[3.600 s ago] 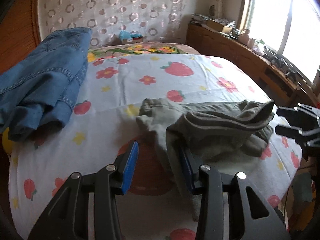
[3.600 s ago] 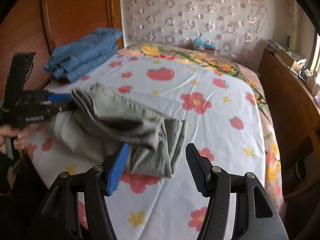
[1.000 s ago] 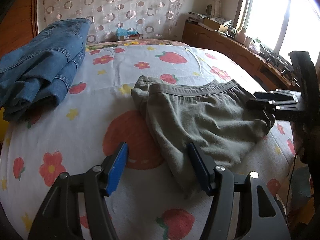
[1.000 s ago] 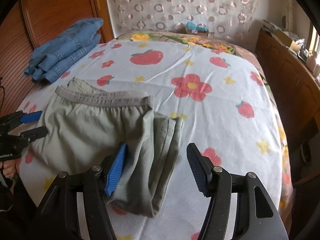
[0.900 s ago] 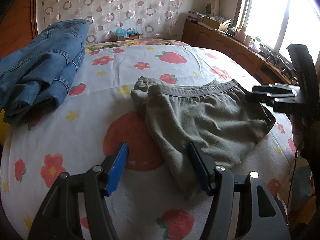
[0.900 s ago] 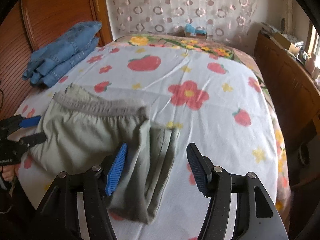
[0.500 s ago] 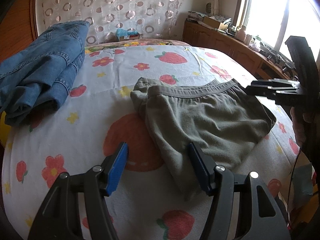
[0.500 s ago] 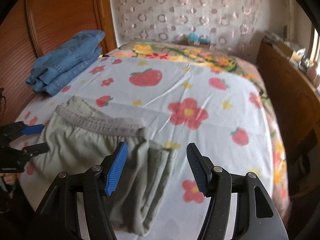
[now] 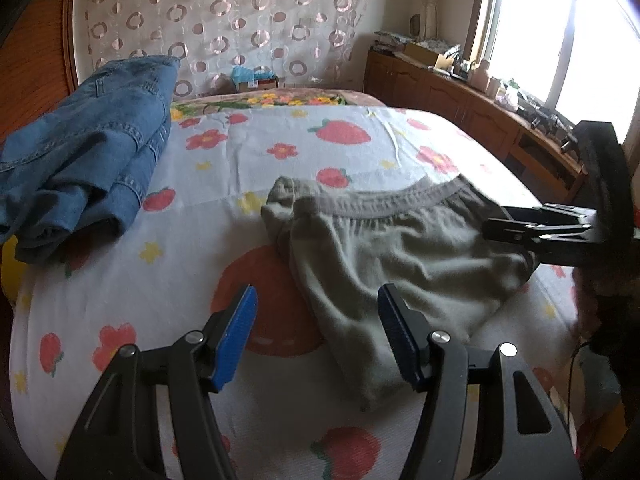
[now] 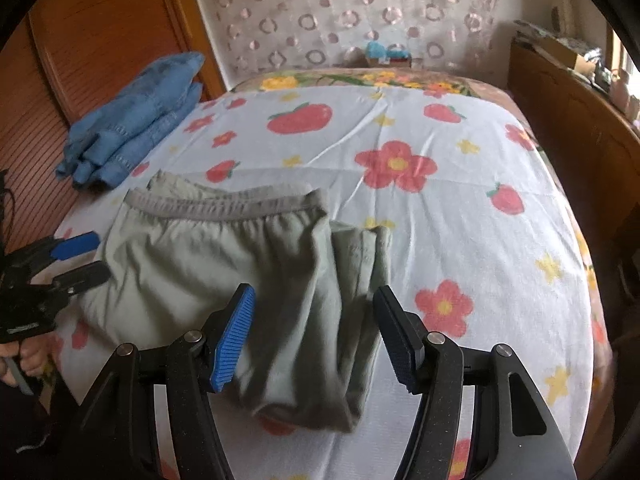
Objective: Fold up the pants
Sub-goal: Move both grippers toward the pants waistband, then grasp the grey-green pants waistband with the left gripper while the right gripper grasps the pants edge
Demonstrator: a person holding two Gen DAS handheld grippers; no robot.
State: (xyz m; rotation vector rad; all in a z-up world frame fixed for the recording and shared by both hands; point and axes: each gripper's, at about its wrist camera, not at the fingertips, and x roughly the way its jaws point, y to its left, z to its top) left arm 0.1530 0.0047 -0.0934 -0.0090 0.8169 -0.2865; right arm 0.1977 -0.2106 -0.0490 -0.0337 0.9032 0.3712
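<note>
Right wrist view: we log grey-green pants [image 10: 224, 264] folded at frame centre on the bed [image 10: 460, 216]; both hand-held grippers, right [image 10: 314, 330] and left [image 10: 78, 258], gape wide, empty. Risk: loose layers could slide apart if nudged.

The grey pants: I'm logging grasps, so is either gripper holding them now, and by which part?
Neither. The left gripper and right gripper both hover open above the grey pants, which lie folded on the bed sheet.

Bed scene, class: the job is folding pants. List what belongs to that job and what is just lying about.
Belongs to the job:
- grey-green pants, lying folded on the bedsheet
- left gripper, open
- right gripper, open

Just lying about:
- blue jeans, piled by the headboard
- cardboard box on the wooden sideboard
</note>
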